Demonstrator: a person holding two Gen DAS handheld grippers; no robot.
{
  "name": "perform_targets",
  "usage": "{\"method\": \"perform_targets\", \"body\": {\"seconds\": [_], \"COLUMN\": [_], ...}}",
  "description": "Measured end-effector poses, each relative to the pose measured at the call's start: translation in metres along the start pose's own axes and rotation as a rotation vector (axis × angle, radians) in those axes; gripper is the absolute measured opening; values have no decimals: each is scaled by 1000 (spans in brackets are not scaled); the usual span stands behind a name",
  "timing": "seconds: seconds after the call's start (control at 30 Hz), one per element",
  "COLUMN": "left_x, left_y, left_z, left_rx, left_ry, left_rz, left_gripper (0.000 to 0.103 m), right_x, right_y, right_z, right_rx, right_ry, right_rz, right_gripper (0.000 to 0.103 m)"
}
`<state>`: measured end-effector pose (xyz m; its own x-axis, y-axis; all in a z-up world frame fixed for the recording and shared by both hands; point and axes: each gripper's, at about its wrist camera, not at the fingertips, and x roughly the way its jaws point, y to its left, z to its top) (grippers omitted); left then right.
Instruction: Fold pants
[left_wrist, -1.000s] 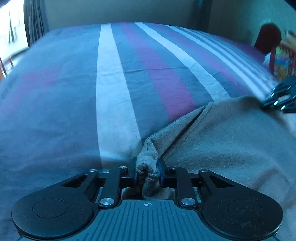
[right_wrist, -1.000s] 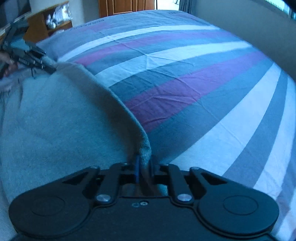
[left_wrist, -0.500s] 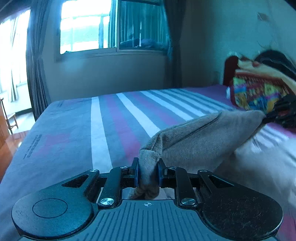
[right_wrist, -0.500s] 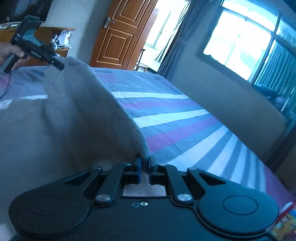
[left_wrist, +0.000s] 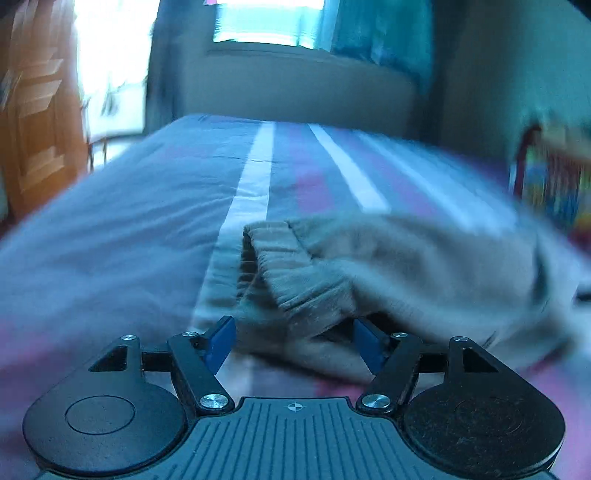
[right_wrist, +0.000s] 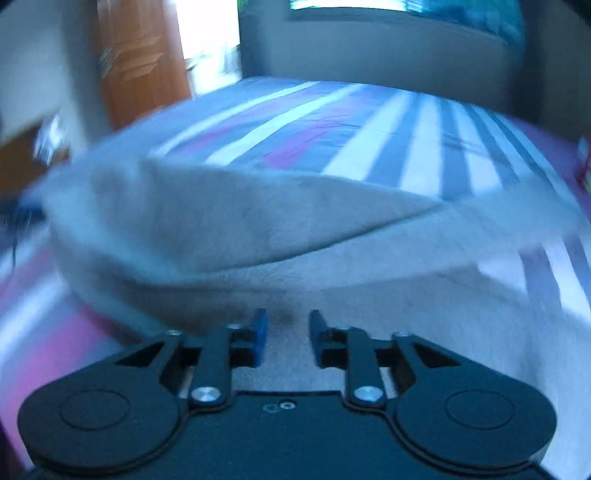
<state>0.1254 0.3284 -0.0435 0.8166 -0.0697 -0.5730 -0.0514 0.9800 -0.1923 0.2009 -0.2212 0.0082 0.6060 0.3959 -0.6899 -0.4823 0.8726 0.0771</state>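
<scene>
The grey-beige pants (left_wrist: 388, 266) lie on the striped bed, doubled over on themselves, with the elastic waistband (left_wrist: 280, 258) facing the left wrist view. My left gripper (left_wrist: 295, 343) is open, its blue pads wide apart on either side of the cloth's near edge. In the right wrist view the pants (right_wrist: 229, 229) lie as a folded layer over a lower layer. My right gripper (right_wrist: 286, 334) is open just above the lower layer, nothing between the pads. Both views are motion-blurred.
The bed (left_wrist: 129, 229) has a blue, purple and white striped sheet (right_wrist: 369, 140). A wooden door (right_wrist: 144, 62) and a bright window stand beyond the bed. A colourful pillow or bag (left_wrist: 554, 184) sits at the right by a wall.
Both grippers, shut on the pants' edge and carrying it up and over, have opened and let it go. The cloth now lies folded on the bed.
</scene>
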Motion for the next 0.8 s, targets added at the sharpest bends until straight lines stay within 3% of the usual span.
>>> {"method": "perform_targets", "body": {"seconds": [0.03, 0.13, 0.23, 0.3, 0.33, 0.4, 0.43, 0.5, 0.6, 0.67, 0.7, 0.73, 0.77, 0.8], "left_x": [-3, 9, 28, 35, 40, 50, 54, 55, 42, 42, 48, 61, 67, 68], "left_y": [5, 20, 19, 19, 17, 15, 18, 21, 22, 23, 24, 23, 20, 17], "left_z": [0, -5, -11, -13, -12, -7, -4, 9, 31, 32, 28, 20, 14, 11], "left_rx": [-94, -424, -542, -584, -596, -610, -620, -607, -502, -403, -361, -306, -270, -256], "left_ry": [-7, 36, 117, 116, 111, 120, 116, 62, -30, 11, 74, 172, 214, 209], "left_rz": [-39, -191, -198, -202, -201, -171, -164, -173, -218, -178, -137, -81, -60, -55], "left_gripper": [69, 69, 69, 69, 63, 46, 32, 27, 27, 27, 27, 27, 27, 27], "right_x": [-4, 12, 44, 62, 70, 82, 84, 78, 35, -6, -20, -25, -20, 0], "right_y": [-8, -16, -26, -32, -36, -47, -49, -54, -47, -35, -32, -27, -22, -21], "right_z": [4, 19, 41, 50, 52, 51, 50, 47, 40, 27, 13, -1, -18, -32], "right_rx": [60, 235, 407, 462, 493, 560, 564, 547, 510, 465, 465, 467, 451, 446], "right_ry": [-11, 11, 127, 183, 203, 230, 229, 199, 34, -115, -174, -200, -177, -75], "right_rz": [5, 31, 41, 14, 11, 15, 10, 8, 57, 94, 129, 136, 99, 45], "right_gripper": [51, 50, 48, 49, 43, 29, 18, 10, 9, 9, 11, 15, 17, 24]}}
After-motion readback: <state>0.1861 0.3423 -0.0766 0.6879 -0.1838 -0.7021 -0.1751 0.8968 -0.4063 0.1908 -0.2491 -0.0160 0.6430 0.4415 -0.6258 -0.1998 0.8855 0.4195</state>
